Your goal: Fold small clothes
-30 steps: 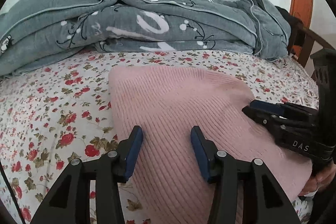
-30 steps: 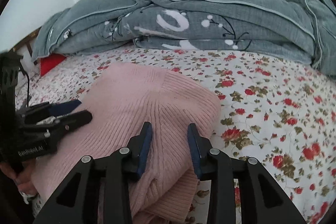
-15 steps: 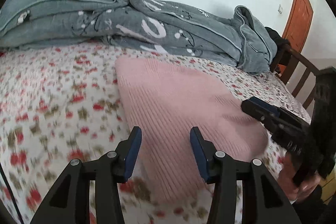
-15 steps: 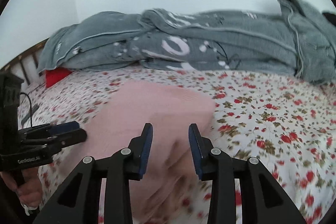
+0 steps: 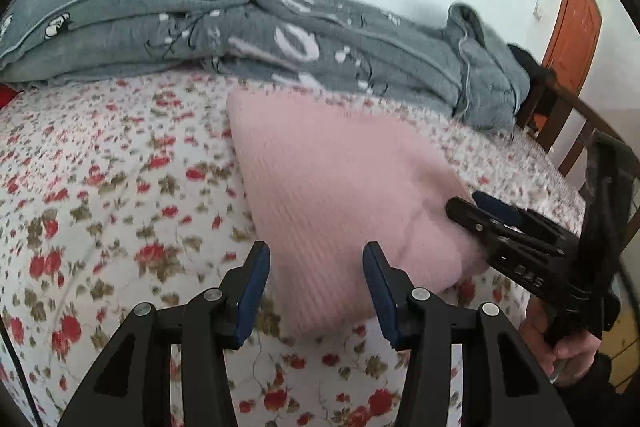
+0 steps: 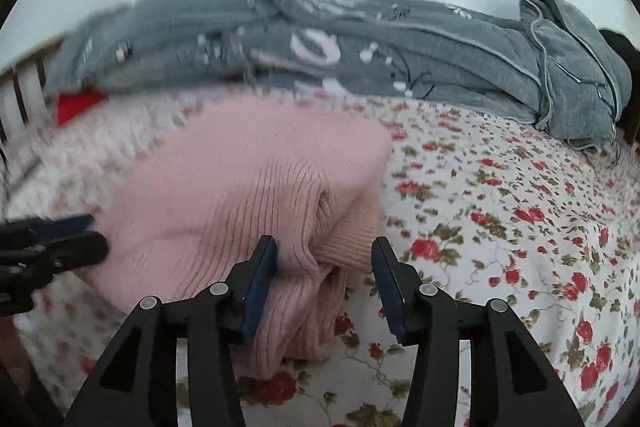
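A folded pink ribbed knit garment (image 5: 328, 187) lies on the flowered bedsheet (image 5: 100, 195). My left gripper (image 5: 314, 291) is open and empty, its fingers just short of the garment's near edge. The right gripper appears in the left wrist view (image 5: 476, 207) at the garment's right edge. In the right wrist view my right gripper (image 6: 326, 279) is open, its fingers either side of the garment's (image 6: 240, 195) folded near corner, not clamped. The left gripper shows at that view's left edge (image 6: 80, 231), beside the garment.
A rumpled grey quilt (image 5: 240, 35) lies along the far side of the bed against the white wall. A wooden bed frame (image 5: 576, 123) and an orange door (image 5: 576, 27) stand at the right. A red item (image 6: 76, 103) lies at the far left.
Both grippers have pulled back from on top of the garment to its near edges. Both stay open. The garment lies folded as before.
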Tool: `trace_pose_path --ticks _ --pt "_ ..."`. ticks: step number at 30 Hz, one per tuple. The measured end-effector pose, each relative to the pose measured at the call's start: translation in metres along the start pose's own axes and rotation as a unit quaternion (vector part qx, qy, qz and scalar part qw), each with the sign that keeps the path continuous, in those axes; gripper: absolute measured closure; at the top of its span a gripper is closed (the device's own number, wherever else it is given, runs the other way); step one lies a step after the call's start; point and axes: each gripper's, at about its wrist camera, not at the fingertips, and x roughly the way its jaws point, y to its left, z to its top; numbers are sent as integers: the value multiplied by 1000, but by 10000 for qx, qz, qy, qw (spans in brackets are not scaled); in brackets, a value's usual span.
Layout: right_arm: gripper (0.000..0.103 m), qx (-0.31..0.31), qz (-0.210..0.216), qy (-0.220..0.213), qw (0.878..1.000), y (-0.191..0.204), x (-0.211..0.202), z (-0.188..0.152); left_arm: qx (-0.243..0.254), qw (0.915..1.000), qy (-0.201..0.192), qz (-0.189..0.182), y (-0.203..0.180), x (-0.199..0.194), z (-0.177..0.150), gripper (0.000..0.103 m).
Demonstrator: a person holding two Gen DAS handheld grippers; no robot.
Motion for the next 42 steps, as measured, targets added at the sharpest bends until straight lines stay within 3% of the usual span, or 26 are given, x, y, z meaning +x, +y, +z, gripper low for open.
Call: trace_pose_path --ticks 2,5,10,18,24,30,33,36,42 --pt "55 -20 105 -54 9999 2 1 2 -78 9998 159 -1 0 12 3 57" --pt "54 -371 -212 257 9988 7 21 -7 -43 9989 450 154 -1 33 -2 56" --pt "53 -79 143 444 9989 -8 17 -2 -40 9990 421 152 -4 25 5 56" --pt "53 -111 46 215 9997 -19 12 45 121 9991 242 321 -3 27 48 56" --pt "53 -101 150 312 9994 -36 41 75 137 9985 185 503 25 53 89 56" --pt "53 -66 440 519 9977 -48 89 94 87 9991 256 336 49 101 126 57" --pt "53 -152 463 685 9965 -48 116 90 144 9992 318 181 53 129 129 57" --pt "53 -46 401 970 9945 -54 140 80 305 9982 372 360 54 154 124 57" --pt "51 386 564 1005 9926 -72 145 79 435 9982 241 344 50 155 120 53"
